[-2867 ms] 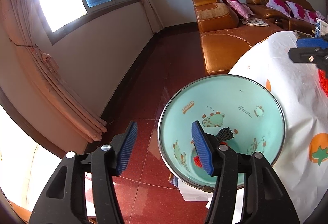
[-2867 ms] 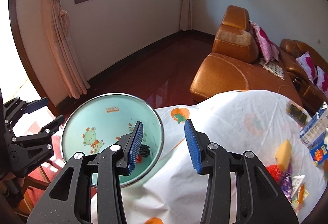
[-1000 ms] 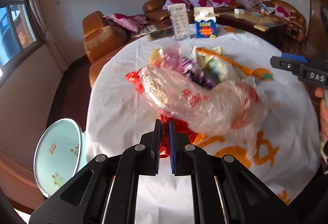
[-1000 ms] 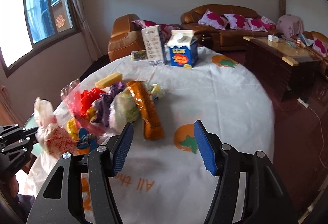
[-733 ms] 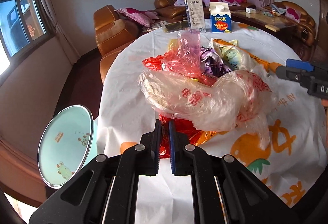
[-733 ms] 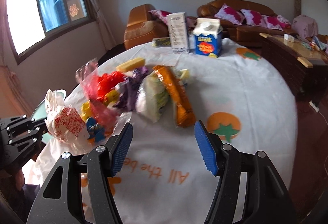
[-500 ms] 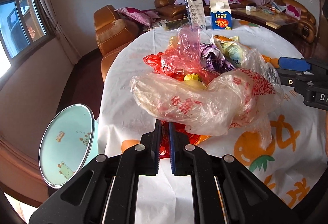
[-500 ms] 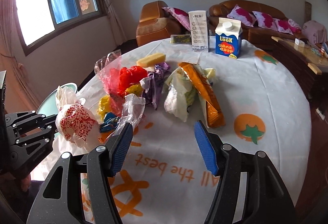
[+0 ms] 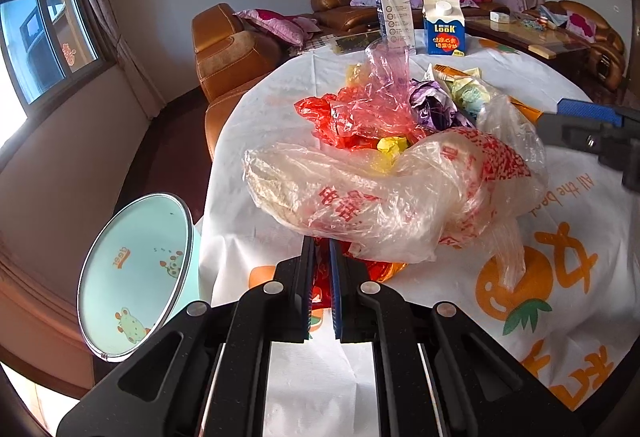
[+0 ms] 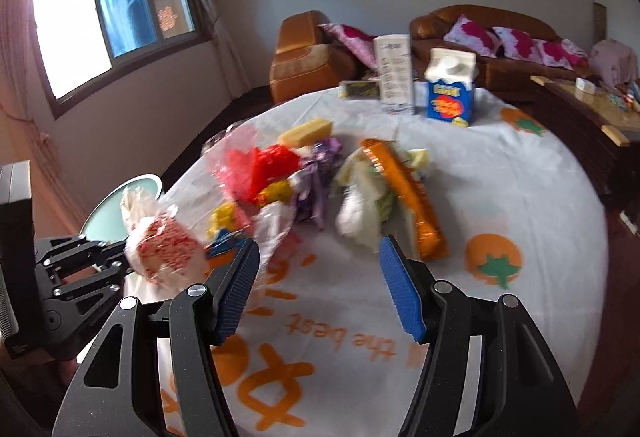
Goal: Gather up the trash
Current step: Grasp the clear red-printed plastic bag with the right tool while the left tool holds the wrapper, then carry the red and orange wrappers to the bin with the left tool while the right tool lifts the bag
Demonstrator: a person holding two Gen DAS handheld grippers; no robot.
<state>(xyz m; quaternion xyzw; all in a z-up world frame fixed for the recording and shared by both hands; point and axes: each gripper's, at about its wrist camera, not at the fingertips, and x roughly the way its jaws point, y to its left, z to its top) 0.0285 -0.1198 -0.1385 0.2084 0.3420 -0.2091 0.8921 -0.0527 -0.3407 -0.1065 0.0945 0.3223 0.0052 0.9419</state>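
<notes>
Two grippers are in my view. My left gripper (image 9: 319, 249) has its fingers pinched nearly together on a clear plastic bag (image 9: 384, 197) with red print, which bulges out in front of it above the edge of the tabletop (image 9: 568, 141); some red wrapper shows between the pads as well. My right gripper (image 10: 320, 277) hangs over the white, orange-printed cloth with its fingers spread wide and nothing between them.

Beyond the held bag sits the rest of the trash in a loose heap: a red bag (image 9: 352, 113) under a pinkish film, a purple wrapper (image 9: 432, 105), a yellow crumpled scrap (image 9: 390, 145) and a long orange wrapper (image 10: 408, 193) lying flat. That heap stands between my right gripper and the two cartons at the far side, a blue milk carton (image 9: 444, 31) and a tall white carton (image 9: 394, 15) just beside it.

Off the tabletop's left edge, near the left gripper, a mint-green bin (image 9: 136, 273) with cartoon animals inside shows its open mouth toward the left camera. Brown leather sofas (image 9: 228, 49) line the far wall.
</notes>
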